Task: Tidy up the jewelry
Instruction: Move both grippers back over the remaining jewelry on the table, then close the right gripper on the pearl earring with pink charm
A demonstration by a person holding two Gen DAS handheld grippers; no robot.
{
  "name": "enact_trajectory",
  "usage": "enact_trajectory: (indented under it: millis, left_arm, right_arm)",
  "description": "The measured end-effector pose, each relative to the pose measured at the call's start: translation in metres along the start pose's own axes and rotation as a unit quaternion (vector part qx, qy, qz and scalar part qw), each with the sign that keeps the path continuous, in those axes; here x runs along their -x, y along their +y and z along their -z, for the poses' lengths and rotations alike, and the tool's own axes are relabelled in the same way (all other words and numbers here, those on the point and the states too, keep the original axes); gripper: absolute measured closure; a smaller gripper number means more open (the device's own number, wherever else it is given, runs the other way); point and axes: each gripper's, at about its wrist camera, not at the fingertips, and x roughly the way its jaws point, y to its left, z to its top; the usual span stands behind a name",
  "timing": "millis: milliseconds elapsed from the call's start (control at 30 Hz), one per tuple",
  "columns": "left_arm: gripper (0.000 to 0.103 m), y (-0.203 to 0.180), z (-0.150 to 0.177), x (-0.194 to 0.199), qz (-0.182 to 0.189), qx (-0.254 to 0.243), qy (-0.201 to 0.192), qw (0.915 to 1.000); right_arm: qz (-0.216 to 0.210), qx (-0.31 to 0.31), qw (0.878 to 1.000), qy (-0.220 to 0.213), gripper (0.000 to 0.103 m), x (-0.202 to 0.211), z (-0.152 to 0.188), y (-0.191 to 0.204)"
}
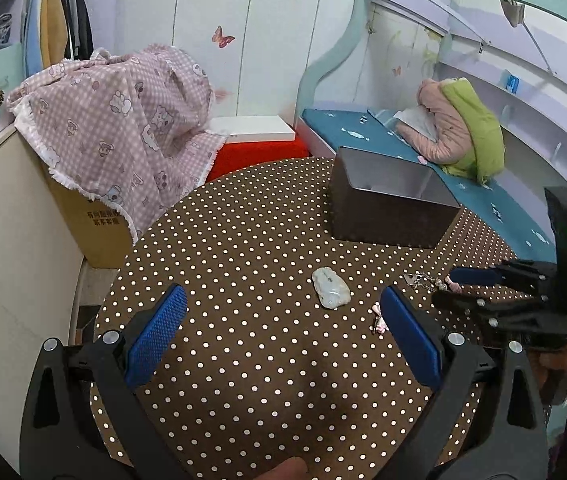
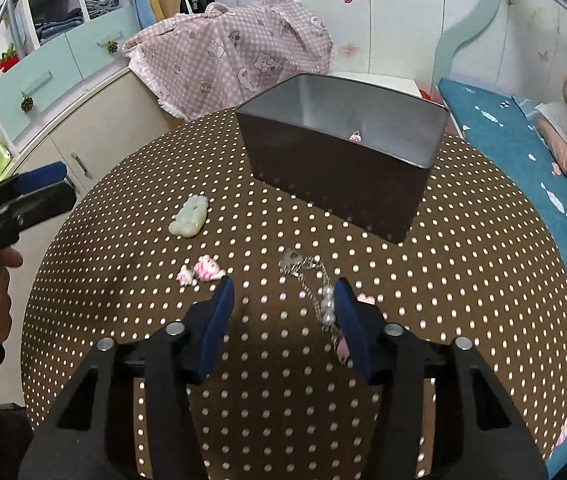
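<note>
The right hand-held gripper, half-spread and grasping nothing, is hovering over the limp silver chain bracelet with pearl beads, lying on the polka-dot counter at six o'clock of the dark metal box, looking light, slippery, best pinched at the pearls, while the left hand-held gripper is hanging released.

Even, soft indoor light filled both views, with faint shadows on the table. Fisheye distortion bent the edges, dark vignettes filled the corners, and focus was sharp.
</note>
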Motion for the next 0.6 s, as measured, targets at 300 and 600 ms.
enact_trajectory:
  millis: [300, 600]
  left_arm:
    - [0.006, -0.001, -0.001, -0.006, 0.001, -0.002, 0.007, 1.0000]
    - [0.006, -0.008, -0.002, -0.009, 0.010, -0.006, 0.010, 0.9999]
  right_arm:
    - [0.036, 0.031, 0.998, 0.046, 0.097, -0.014, 0.001, -0.005]
    - [-0.022, -0.039, 0.999, -0.011, 0.097, 0.031, 0.007, -0.028]
